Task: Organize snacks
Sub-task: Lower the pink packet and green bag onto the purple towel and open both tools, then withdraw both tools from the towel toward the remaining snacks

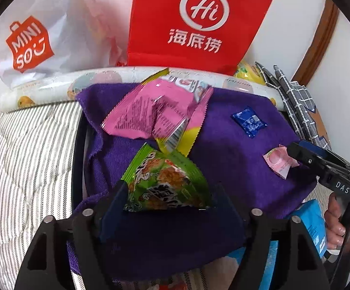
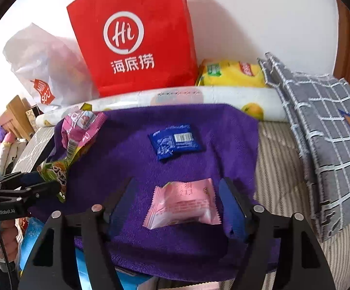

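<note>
**Both hand-held grippers spread over snacks on the purple towel**

The left hand-held gripper point(image 1: 167, 200) stands spread, with the green packet point(image 1: 167, 181) lying between its fingers; whether its left finger touches the packet's edge I cannot tell, and its right finger stands clear. The packet's far corner touches the big pink bag point(image 1: 158, 113), which lies farther back on the purple towel point(image 1: 235, 149), its top reaching the towel's far edge.

The right hand-held gripper point(image 2: 177, 200) is spread too. The small pink packet point(image 2: 182, 205) lies flat between its fingers, with towel showing on both sides of it, so neither pad presses on it. In the left wrist view this packet point(image 1: 280, 159) sits near the towel's right edge, beside the right gripper's fingertip.

The blue packet point(image 2: 175, 141) lies alone mid-towel, well apart from the others, with bare purple cloth all round it. That stretch, between the pink bag and the towel's right edge, is the widest open room.

Behind the towel's far edge runs a printed roll point(image 2: 223, 96), and behind that stand a red bag point(image 2: 136, 36) and a white bag point(image 2: 44, 67) against the wall. A yellow pack point(image 2: 233, 73) lies right of the red bag. A grey checked cloth point(image 2: 320, 125) crowds the right side. Striped bedding point(image 1: 25, 157) lies left of the towel.
</note>
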Demonstrator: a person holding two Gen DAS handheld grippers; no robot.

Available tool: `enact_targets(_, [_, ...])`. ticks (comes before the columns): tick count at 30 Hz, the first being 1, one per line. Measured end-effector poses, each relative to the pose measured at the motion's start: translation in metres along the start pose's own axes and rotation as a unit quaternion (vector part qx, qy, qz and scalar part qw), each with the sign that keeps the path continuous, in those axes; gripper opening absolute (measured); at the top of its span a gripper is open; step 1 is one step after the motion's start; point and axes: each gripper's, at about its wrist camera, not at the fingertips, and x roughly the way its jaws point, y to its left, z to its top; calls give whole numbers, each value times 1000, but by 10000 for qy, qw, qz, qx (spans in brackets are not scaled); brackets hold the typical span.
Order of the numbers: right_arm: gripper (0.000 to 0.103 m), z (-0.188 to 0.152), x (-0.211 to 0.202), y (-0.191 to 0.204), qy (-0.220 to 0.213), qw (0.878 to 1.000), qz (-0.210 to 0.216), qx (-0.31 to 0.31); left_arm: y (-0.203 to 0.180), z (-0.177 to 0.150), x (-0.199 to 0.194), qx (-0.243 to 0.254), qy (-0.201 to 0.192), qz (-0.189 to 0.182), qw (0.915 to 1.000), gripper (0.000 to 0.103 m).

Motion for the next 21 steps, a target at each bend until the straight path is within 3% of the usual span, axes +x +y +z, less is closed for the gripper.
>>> enact_targets(6, [76, 4, -10, -3, -100, 9999, -60, 126, -3, 3, -10, -40, -83, -93, 9999, 78])
enact_targets(8, [84, 5, -13, -4, -132, 9996, -199, 160, -2, 4, -13, -81, -113, -122, 9998, 82])
enact_targets(13, [90, 12, -30, -13, -316, 9977, -302, 521, 0, 6, -23, -210, -256, -12, 9994, 88])
enact_targets(16, [96, 14, -45, -21, -320, 9946, -522, 837, 4, 7, -30, -305, -337, -136, 9989, 89])
enact_targets(21, [96, 5, -75, -32, -462, 9926, -486, 1016, 12, 6, -38, -476, -436, -247, 9976, 88])
